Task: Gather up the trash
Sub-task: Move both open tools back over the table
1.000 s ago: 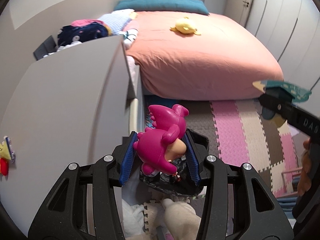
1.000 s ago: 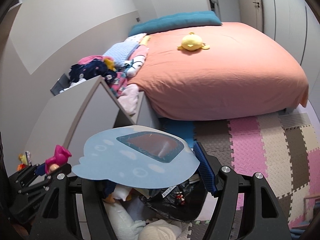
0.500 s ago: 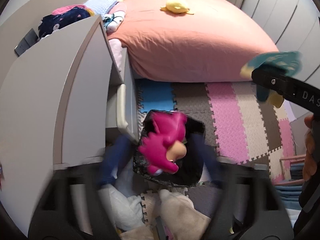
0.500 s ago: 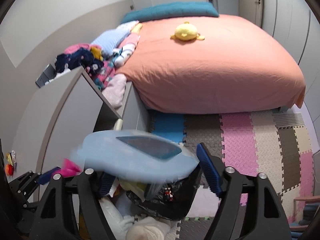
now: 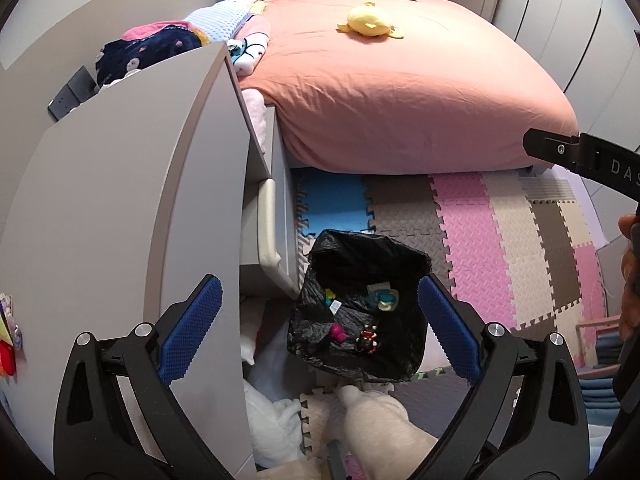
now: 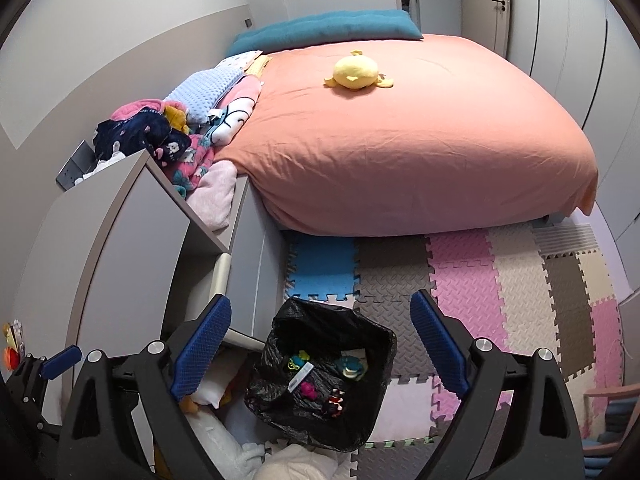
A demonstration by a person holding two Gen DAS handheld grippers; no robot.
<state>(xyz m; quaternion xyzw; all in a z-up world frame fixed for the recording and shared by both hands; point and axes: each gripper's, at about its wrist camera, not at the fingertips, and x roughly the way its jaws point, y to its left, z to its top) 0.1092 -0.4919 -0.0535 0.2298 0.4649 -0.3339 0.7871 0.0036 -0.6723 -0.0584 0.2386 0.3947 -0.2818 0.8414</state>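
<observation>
Left wrist view, my left gripper (image 5: 320, 324) spread wide and empty above the black bin bag (image 5: 360, 276), right gripper (image 6: 320, 344) jaws just opening, nothing between them, pink toy (image 5: 338, 332) lying inside the bag.

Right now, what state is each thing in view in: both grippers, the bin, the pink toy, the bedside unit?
left gripper: open, empty, above the bin; jaws just opened.
right gripper: open, empty, above the bin; jaws just opened.
trash bin: upright, black liner open, holding several small items.
pink toy: lying inside the bin.
bedside unit: front panel stands ajar.
yellow plush: lying on the bed.
</observation>
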